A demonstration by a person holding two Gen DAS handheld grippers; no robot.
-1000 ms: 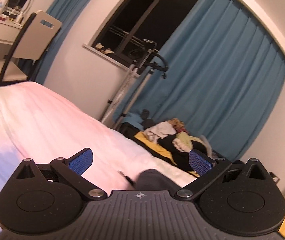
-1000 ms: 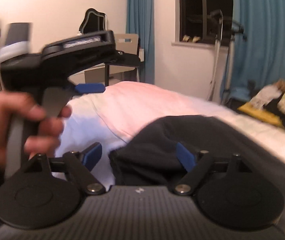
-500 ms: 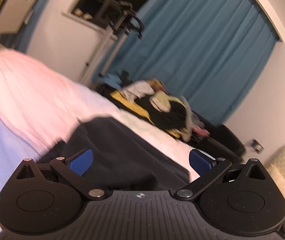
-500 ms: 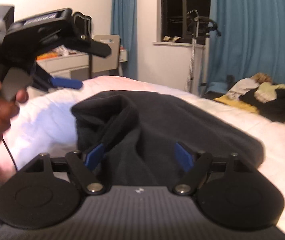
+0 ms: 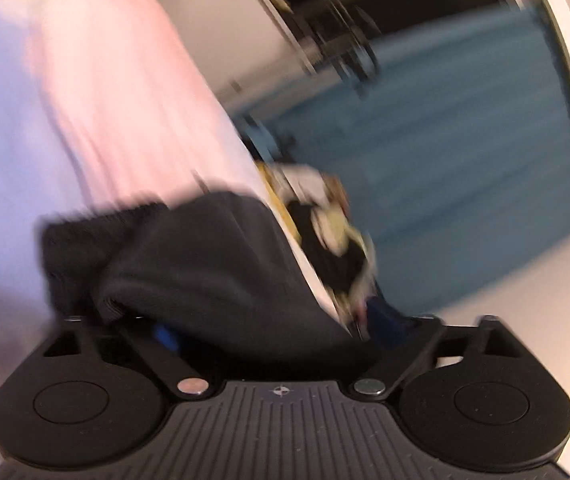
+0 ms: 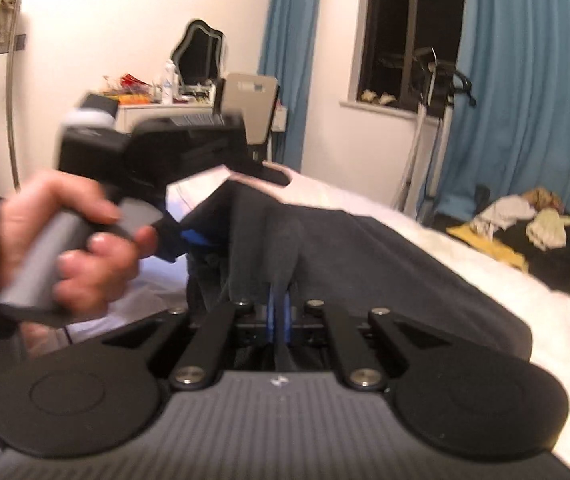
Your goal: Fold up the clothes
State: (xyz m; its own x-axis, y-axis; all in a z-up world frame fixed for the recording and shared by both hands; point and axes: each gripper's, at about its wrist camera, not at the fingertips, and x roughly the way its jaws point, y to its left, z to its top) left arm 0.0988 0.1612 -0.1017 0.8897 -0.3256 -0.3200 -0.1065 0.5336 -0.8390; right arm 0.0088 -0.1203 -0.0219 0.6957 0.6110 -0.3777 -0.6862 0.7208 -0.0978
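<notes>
So right gripper pinches the dark garment at the bed's near edge; left gripper, jaws closing, straddles another fold. Next: clamp, then lift together.

White bed cover spans the centre toward 3 o'clock. Blue curtains hang at 1 to 2 o'clock, a narrower panel at 12 o'clock; the dark window lies between them. A garment steamer stand is upright before the window. A heap of mixed laundry lies at 3 o'clock. At 11 o'clock: cluttered dressing table, shaped mirror, white bottle, pale chair. A chrome rail curves at 9 to 10 o'clock.
</notes>
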